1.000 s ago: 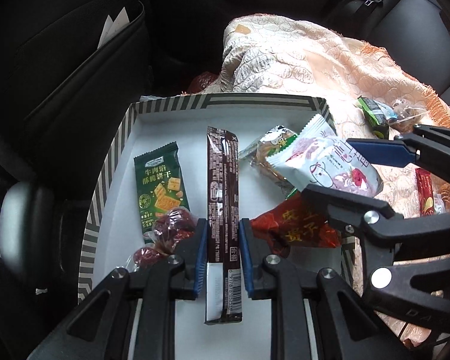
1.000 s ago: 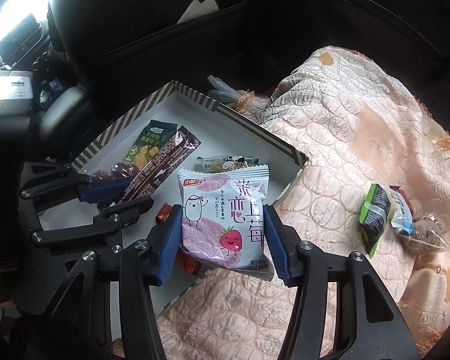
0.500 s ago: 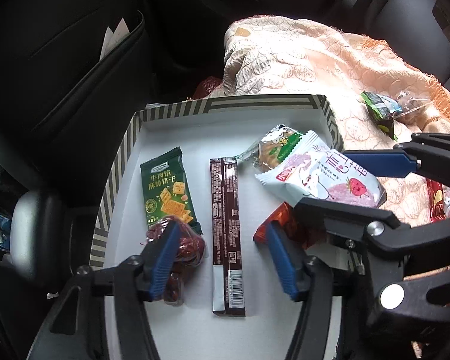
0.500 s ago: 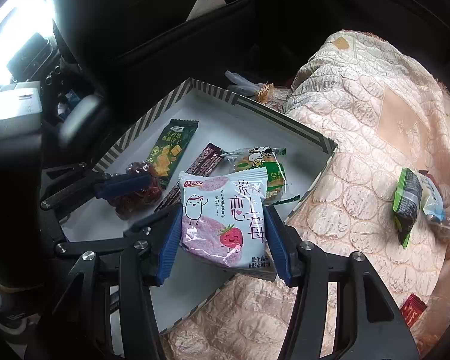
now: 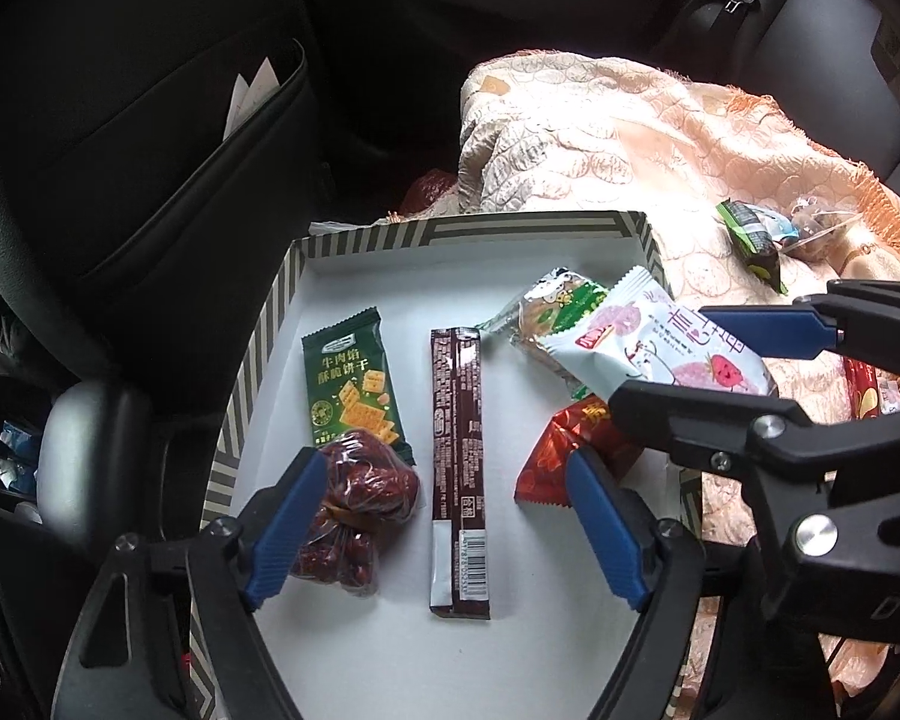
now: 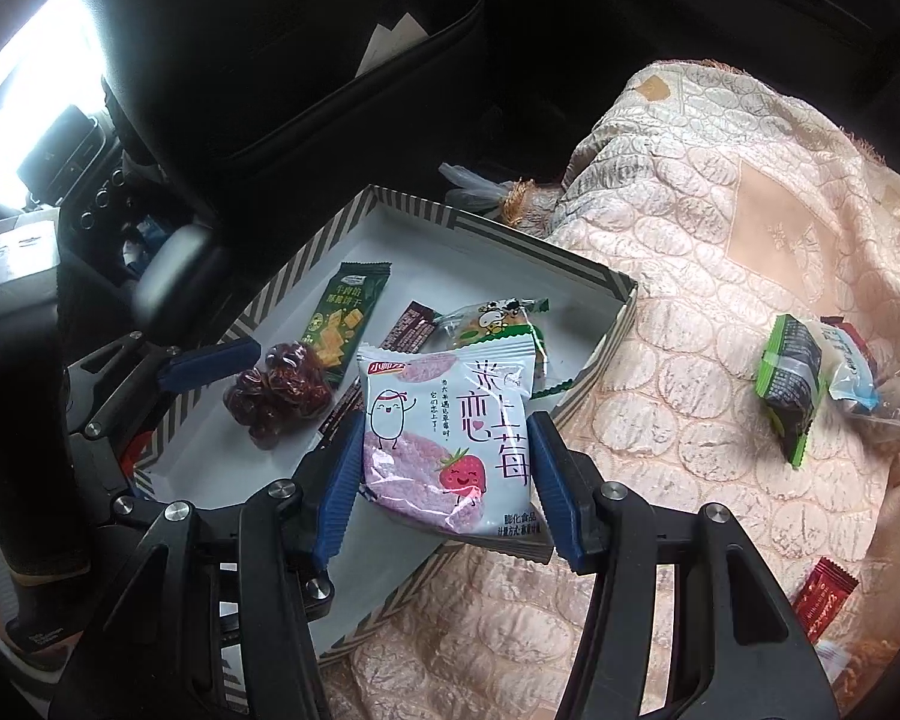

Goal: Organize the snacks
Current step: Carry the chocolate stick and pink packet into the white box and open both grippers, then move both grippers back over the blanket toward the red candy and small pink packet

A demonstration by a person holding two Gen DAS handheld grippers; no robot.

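Left gripper (image 5: 444, 531): blades spread wide, pinching nothing, low over the near end of the striped box (image 5: 468, 229). Left to right on the box floor: green cracker packet (image 5: 351, 384), long axis running away from the gripper; bag of red dates (image 5: 354, 516), touching the inner face of the left blade; brown bar (image 5: 457, 462), lying free between the blades, long axis straight ahead; red packet (image 5: 561, 456), just inside the right blade.

Further right, a cartoon-print pastry pack (image 5: 546, 312) lies near the box's right wall, partly under the strawberry puff packet (image 6: 450, 444).

Right gripper (image 6: 444, 474): pressed onto the strawberry puff packet from both sides, packet upright, top edge pointing away. It hangs over the box's right-hand rim, above the pastry pack and red packet.

Judgement: release calls for a short move left and forward, into the bare floor beyond the bar.

Rightmost, on the blanket (image 6: 720, 276), well apart from the box: green-edged dark packet (image 6: 789, 381) and small red sachet (image 6: 822, 597), nearer the right gripper.
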